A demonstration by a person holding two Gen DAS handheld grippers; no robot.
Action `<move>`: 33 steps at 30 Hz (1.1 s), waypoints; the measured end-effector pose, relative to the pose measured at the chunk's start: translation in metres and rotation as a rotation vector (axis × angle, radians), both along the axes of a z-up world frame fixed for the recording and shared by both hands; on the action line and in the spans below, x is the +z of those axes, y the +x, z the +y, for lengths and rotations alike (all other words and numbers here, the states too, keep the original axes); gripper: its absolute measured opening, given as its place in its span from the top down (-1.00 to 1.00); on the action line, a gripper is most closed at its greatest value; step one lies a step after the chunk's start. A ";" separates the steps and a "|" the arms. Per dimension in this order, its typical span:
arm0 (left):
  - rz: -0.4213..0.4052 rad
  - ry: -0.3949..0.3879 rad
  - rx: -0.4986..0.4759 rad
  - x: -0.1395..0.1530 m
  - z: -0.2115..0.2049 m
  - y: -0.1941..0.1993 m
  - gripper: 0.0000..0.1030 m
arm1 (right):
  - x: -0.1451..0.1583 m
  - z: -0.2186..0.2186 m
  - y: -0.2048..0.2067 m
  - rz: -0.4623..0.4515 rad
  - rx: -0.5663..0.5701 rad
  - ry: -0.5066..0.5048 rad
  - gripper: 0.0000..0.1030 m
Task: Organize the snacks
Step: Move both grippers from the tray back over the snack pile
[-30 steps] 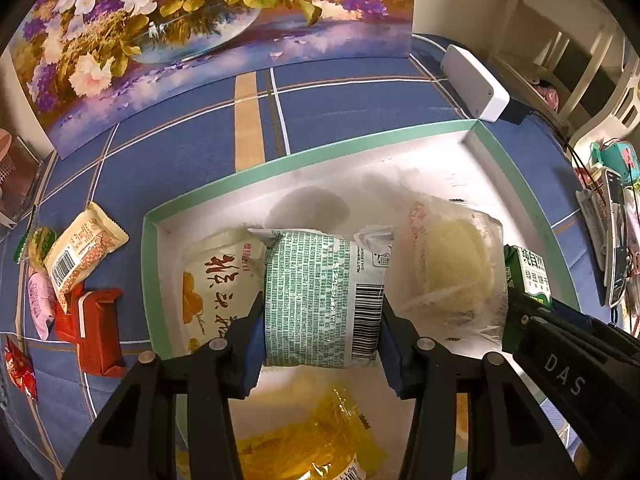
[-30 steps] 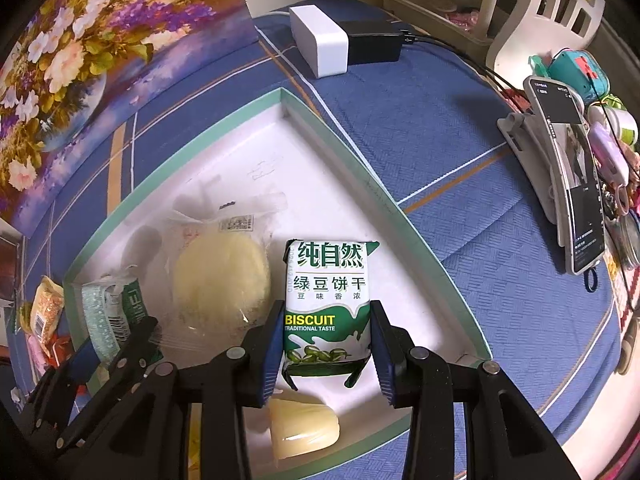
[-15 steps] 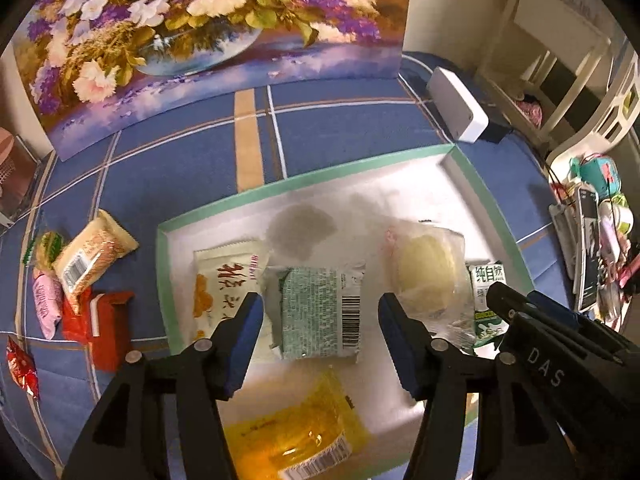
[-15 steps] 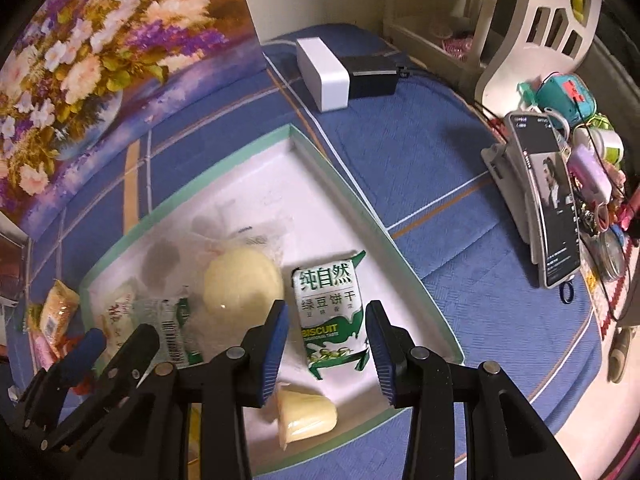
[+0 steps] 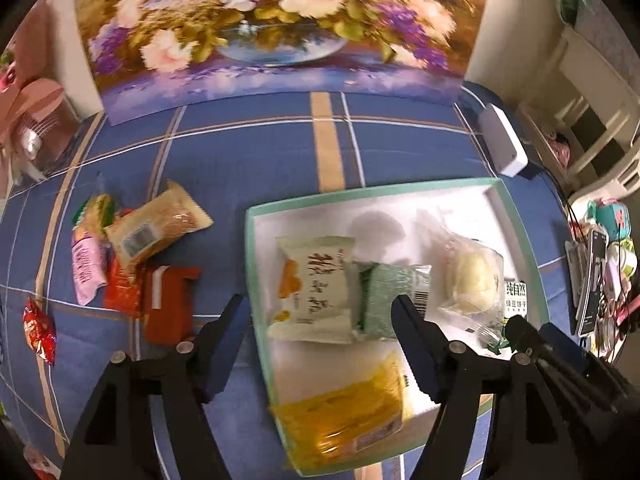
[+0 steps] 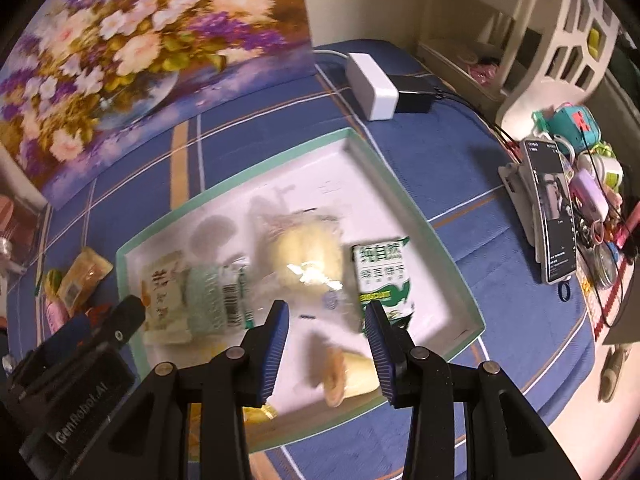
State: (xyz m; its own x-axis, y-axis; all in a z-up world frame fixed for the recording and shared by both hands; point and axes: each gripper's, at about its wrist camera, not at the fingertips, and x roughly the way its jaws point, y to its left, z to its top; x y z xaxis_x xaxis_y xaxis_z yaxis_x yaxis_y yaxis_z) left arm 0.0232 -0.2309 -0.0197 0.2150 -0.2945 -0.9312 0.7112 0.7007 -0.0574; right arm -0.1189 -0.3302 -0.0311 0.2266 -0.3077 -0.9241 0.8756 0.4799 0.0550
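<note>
A white tray with a green rim [image 5: 256,280] [image 6: 400,192] holds several snacks: a cream packet [image 5: 312,288], a green-and-white packet [image 5: 384,292] [image 6: 212,300], a clear-wrapped yellow bun [image 5: 472,276] [image 6: 304,256], a green biscuit packet [image 6: 382,276] and a yellow packet [image 5: 344,420]. My left gripper [image 5: 318,344] is open and empty, raised above the tray's left edge. My right gripper [image 6: 326,344] is open and empty, above the tray's front. Loose snacks [image 5: 156,228] and a red packet [image 5: 166,304] lie left of the tray.
A flower painting [image 5: 272,24] stands at the back. A white box [image 5: 502,144] [image 6: 370,84] and black adapter [image 6: 412,88] lie behind the tray. A phone on a stand [image 6: 550,208] and small clutter stand at the right edge.
Both grippers let go of their packets, opened and pulled back and up from the tray. The left gripper also swung left, toward the loose snacks.
</note>
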 end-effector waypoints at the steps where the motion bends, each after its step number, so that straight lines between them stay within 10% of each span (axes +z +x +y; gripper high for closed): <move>1: -0.001 -0.004 0.005 0.003 0.003 0.002 -0.44 | 0.002 0.003 0.002 0.000 0.005 -0.006 0.16; 33: -0.088 -0.032 0.296 0.049 0.160 0.093 -0.45 | 0.030 0.101 0.091 -0.035 0.172 -0.052 0.16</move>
State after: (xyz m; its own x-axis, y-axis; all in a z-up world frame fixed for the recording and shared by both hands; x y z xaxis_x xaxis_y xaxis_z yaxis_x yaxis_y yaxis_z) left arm 0.1166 -0.0708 0.0294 0.3754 -0.2363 -0.8962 0.4798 0.8769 -0.0303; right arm -0.0277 -0.2288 -0.0009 0.3119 -0.3085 -0.8986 0.7786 0.6250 0.0556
